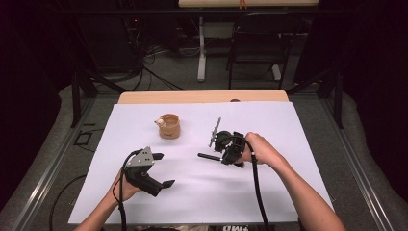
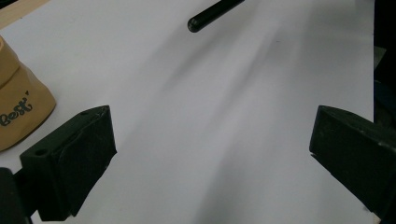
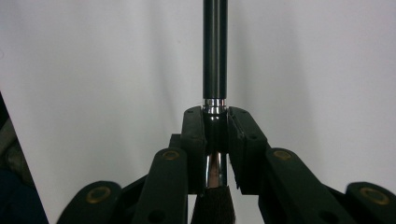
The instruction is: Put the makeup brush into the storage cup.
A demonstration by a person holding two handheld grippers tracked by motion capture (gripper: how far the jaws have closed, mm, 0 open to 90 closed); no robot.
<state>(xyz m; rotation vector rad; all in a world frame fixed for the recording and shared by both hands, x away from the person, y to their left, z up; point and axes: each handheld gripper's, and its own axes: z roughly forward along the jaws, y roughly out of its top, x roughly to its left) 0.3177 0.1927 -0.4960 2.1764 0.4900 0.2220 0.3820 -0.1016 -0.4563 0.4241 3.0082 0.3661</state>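
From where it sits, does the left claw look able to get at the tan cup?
Probably yes: the left claw is open, and bare white sheet lies between it and the tan cup. The brush in the right claw lies off to the side.

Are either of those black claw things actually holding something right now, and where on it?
Yes. The right tool is shut on a brush, clamped at the metal ferrule between its black handle and bristles. The left tool is open, holding nothing.

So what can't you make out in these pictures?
- Brush: its bristle end, right gripper view, cut off at the bottom edge between the shut jaws.
- Cup: left gripper view, cut by the left edge; its lettering only partly readable.
- Small thing on the cup's rim: high view, too small to identify.
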